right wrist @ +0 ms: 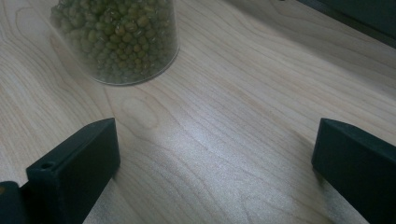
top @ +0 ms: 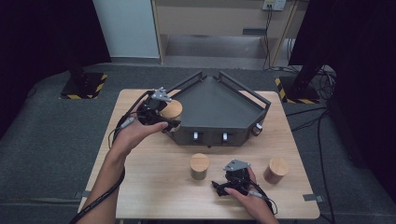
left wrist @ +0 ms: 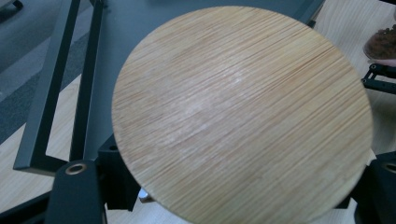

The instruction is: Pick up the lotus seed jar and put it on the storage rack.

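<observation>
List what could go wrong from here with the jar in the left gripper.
1. The left gripper holds a wooden-lidded jar beside the dark tray's raised rail; carried too low, the jar could knock the rail.
2. In the left gripper view the lid hides the jaws' hold on the jar, so a slip might go unnoticed.
3. The open right gripper rests near the green-bean jar; a careless move could bump it.

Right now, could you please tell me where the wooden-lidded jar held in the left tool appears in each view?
High view: the wooden-lidded jar sits left of centre, gripped by the left tool at the dark angular tray.
Left gripper view: its round lid spans the centre.
Right gripper view: not in it.
Shared landmark: the dark tray.
</observation>
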`<state>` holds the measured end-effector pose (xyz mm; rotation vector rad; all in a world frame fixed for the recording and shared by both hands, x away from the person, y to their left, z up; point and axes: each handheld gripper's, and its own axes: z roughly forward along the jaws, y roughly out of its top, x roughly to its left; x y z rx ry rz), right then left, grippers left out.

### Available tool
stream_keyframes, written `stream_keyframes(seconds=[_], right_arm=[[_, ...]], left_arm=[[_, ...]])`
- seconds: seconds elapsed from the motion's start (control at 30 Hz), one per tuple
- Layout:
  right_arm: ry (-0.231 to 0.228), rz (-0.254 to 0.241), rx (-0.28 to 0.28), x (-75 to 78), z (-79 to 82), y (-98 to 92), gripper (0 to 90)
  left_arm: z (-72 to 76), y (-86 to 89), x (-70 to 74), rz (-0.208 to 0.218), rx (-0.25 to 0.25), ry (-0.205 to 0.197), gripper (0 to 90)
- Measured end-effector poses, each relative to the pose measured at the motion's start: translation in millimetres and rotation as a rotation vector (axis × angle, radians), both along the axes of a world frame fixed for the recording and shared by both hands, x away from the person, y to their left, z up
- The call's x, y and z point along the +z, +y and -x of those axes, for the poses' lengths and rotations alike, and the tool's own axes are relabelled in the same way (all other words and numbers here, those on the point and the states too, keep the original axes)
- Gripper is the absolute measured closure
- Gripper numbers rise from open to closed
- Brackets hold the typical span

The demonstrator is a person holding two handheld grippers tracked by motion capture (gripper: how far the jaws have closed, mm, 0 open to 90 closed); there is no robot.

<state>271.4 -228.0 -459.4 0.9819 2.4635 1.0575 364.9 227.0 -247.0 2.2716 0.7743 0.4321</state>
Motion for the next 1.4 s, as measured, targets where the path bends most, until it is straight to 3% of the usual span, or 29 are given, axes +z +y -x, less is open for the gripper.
stream_keyframes(seconds=[0.27, 0.7, 1.07, 1.4], right_arm=[[-0.002, 0.000, 0.001, -0.1, 0.0, -0.1, 1.1], [-0.002, 0.001, 0.002, -0.1, -0.1, -0.2, 1.2], [-0.003, 0.002, 0.002, 0.0, 0.0, 0.0, 1.1], [-0.001, 0.001, 0.001, 0.1, 0.0, 0.0, 1.1]], left_arm=[[-9.6, -5.7, 3.0, -0.012, 0.009, -0.006, 24.4], [-31.2, -14.3, -4.2, 0.001, 0.027, -0.016, 24.4], [-52.4, -30.3, -19.6, 0.008, 0.024, -0.022, 24.4], [-70.8, -38.6, -34.4, 0.011, 0.058, -0.016, 24.4]])
